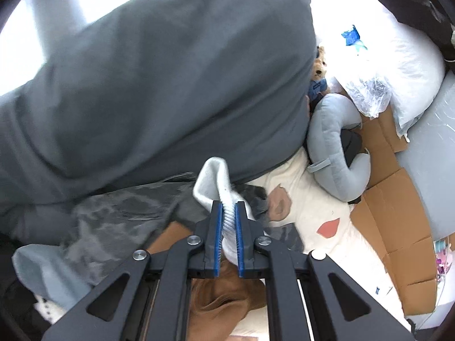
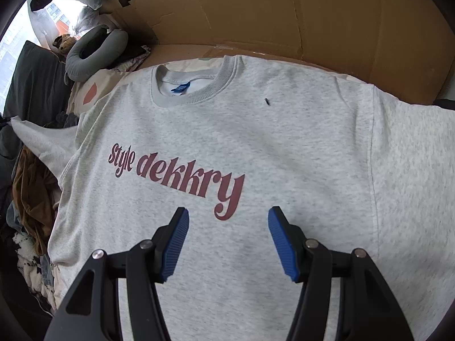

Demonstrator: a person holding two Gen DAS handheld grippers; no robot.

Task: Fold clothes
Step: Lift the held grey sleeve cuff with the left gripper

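The grey sweatshirt (image 2: 256,147) lies face up and spread flat, its collar (image 2: 196,85) toward the cardboard (image 2: 284,14) at the far side, the maroon lettering (image 2: 182,179) readable across the chest. The left gripper (image 1: 228,221) is clamped on the ribbed cuff (image 1: 216,182) of the left sleeve, pinching only a narrow bite of fabric near the edge. The right gripper (image 2: 228,244) hovers over the lower chest with its jaws apart, holding nothing.

The risk I see is on the left. That cuff is held by a thin margin, and if the sleeve is swung across the body too fast, the knit could slide out of the pads and drop in a heap. The sleeve also sits right beside a jumble of other clothes (image 1: 119,210) and a brown garment (image 1: 221,307); dragging low could snag them and pull them onto the sweatshirt. With the right gripper not pressing the body down, a hard tug could also shift the whole sweatshirt and skew the fold.
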